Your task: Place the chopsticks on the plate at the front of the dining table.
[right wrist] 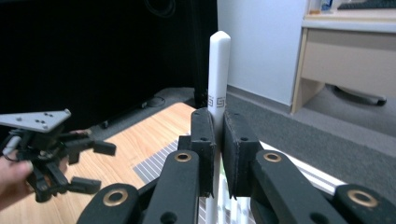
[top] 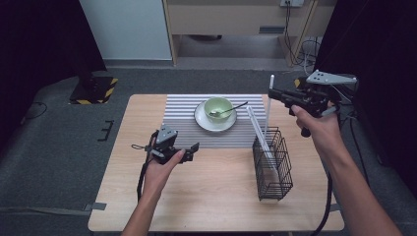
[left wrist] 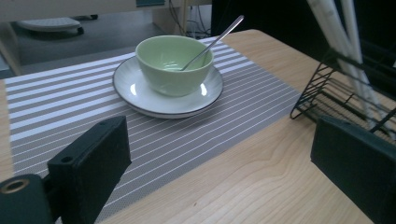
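High view: right gripper point(top: 273, 92) is up over the back-right of the table point(top: 216, 196), jaws pinched on a white chopstick point(top: 268, 105) that stands upright w/ its lower end inside the black wire basket point(top: 273, 162). Another white chopstick point(top: 259, 135) already leans in the basket. Left gripper point(top: 189, 150) sits low near the striped mat point(top: 182, 115), nothing in it.

Left gripper view: jaws wide apart, empty, pointed at the green bowl point(left wrist: 173, 63) w/ spoon point(left wrist: 215, 39) on its plate point(left wrist: 140, 95). Basket off to the right.

Right gripper view: jaws shut tight around the chopstick point(right wrist: 219, 70), tip sticking up above them.

So imo one stick's in, second is partway in but not let go yet. Bowl and spoon look untouched.
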The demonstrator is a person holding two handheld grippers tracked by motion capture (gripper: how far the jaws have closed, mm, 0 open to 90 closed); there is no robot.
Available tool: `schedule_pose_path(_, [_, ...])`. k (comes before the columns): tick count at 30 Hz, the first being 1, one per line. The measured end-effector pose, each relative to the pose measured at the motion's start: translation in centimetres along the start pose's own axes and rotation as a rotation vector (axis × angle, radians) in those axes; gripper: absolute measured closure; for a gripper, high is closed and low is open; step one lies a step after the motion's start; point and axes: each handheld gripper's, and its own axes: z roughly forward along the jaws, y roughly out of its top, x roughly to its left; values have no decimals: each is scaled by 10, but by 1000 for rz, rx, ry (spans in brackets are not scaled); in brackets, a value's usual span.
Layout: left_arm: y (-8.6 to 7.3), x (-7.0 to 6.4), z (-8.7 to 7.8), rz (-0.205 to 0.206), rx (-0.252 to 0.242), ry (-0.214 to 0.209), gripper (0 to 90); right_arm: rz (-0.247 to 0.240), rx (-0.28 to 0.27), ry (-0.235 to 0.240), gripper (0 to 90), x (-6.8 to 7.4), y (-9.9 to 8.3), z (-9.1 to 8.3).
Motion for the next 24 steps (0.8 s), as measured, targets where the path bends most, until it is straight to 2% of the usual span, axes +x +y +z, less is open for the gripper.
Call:
schedule_pose_path(1, [2, -2, 1, -9, -8, -23, 41, -2, -5, -1, 837, 1, 2, 0])
schedule_pose_path(4, [5, -4, 1, -16, -17, -22, 46, -7, -9, -2, 837, 3, 7, 0])
schedule_pose_path(10, [13, -6, 1, -28, -56, -49, 78, -5, -25, 4, 838, 7, 14, 4])
schedule_pose_path(14, [16, -10, 3, -15, -63, -57, 78, 5, -34, 22, 838, 12, 15, 13])
schedule_pose_path(17, [17, -15, 7, 8, -63, -80, 81, 5, -34, 44, 838, 20, 15, 25])
schedule_pose_path(24, [19, -23, 17, 18, -50, -116, 90, 8, -43, 79, 838, 33, 13, 44])
